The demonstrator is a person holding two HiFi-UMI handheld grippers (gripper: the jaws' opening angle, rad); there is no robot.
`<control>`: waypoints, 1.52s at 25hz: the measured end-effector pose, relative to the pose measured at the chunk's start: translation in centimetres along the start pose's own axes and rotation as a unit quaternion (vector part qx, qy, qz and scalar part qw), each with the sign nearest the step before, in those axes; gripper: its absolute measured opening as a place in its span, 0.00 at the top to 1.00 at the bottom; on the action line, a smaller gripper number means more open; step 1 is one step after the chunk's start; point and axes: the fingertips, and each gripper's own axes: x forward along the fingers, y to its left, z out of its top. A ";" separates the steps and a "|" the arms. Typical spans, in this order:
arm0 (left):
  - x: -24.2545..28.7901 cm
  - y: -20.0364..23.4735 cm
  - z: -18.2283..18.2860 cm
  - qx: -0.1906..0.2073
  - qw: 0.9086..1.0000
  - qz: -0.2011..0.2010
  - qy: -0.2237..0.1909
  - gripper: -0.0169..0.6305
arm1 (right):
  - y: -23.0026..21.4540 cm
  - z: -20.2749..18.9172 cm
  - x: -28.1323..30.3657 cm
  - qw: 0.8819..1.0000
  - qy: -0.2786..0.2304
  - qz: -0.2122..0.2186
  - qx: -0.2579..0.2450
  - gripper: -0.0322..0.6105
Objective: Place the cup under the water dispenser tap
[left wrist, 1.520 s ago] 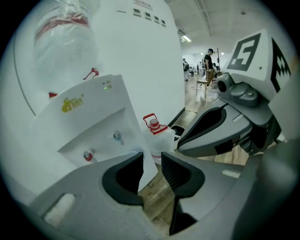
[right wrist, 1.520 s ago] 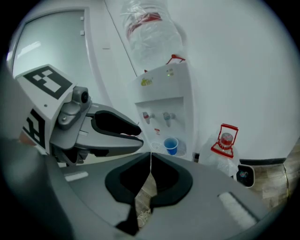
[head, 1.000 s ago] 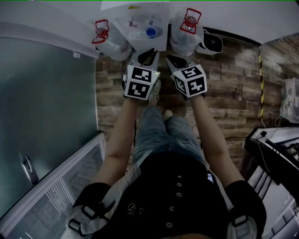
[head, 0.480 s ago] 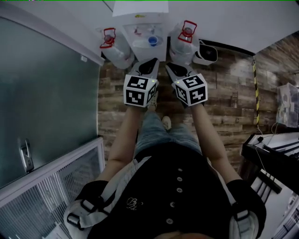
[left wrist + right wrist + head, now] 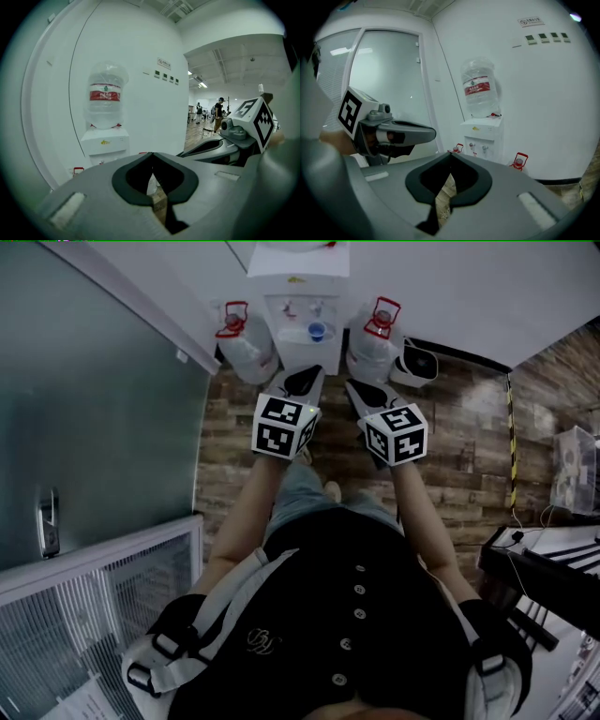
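Head view shows the blue cup [image 5: 317,331] set on the ledge of the water dispenser [image 5: 298,296], seemingly below the tap toward that view's right, its round mouth turned upward. It is touched by neither gripper. The left gripper [image 5: 302,381] and the right gripper [image 5: 364,392] are held side by side over the wooden floor [image 5: 450,427], apart from the dispenser, both pointed toward it. The cup lies ahead of them, between the lines along which they point, so neither hand is clearly nearer. In the left gripper view and the right gripper view alike, the jaws are seen pressed together with nothing held between them. The cup itself cannot be made out in those two views. Placement is judged complete, with no reach toward the cup called for.
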 end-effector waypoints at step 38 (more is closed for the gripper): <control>-3.2 -4.3 -4.6 -0.059 0.997 -0.037 0.019 0.97 | 3.8 -1.3 -2.8 0.999 0.000 0.021 -0.035 0.95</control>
